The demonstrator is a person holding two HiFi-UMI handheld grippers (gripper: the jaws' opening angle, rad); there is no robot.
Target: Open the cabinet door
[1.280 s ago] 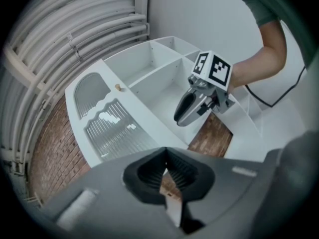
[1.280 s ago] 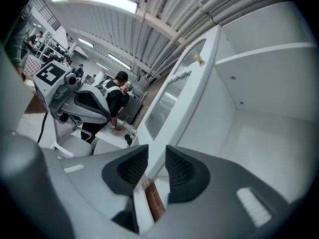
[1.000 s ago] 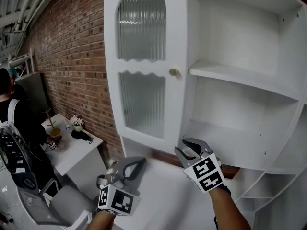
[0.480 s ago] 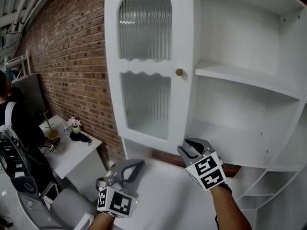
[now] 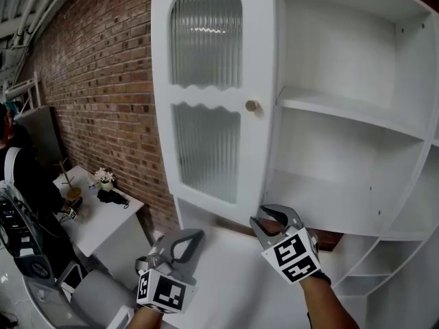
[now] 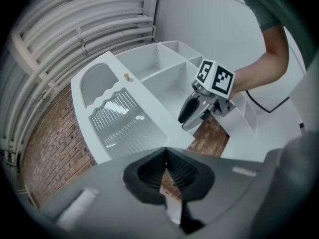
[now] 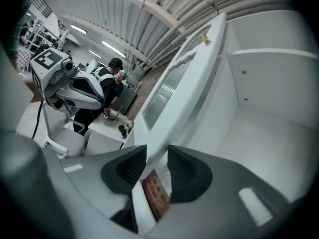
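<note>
While the right hand-held gripper point(image 5: 264, 215) pinches the cabinet door point(image 5: 206, 149), the left hand-held gripper point(image 5: 192, 237) hangs closed by brickwork point(image 5: 103, 81).

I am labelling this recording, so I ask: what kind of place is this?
Probably a workshop or lab hall, not a home: a bare brick wall, a ribbed metal roof, and a person at a table of small things.

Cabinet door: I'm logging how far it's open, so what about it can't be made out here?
- Space behind the cabinet door: head view, the ribbed glass blurs it.
- Hinges: shown in no view.
- Door's lower corner: head view, the right gripper covers it; right gripper view, its fingers straddle it.
- Knob detail: left gripper view, too small.
</note>
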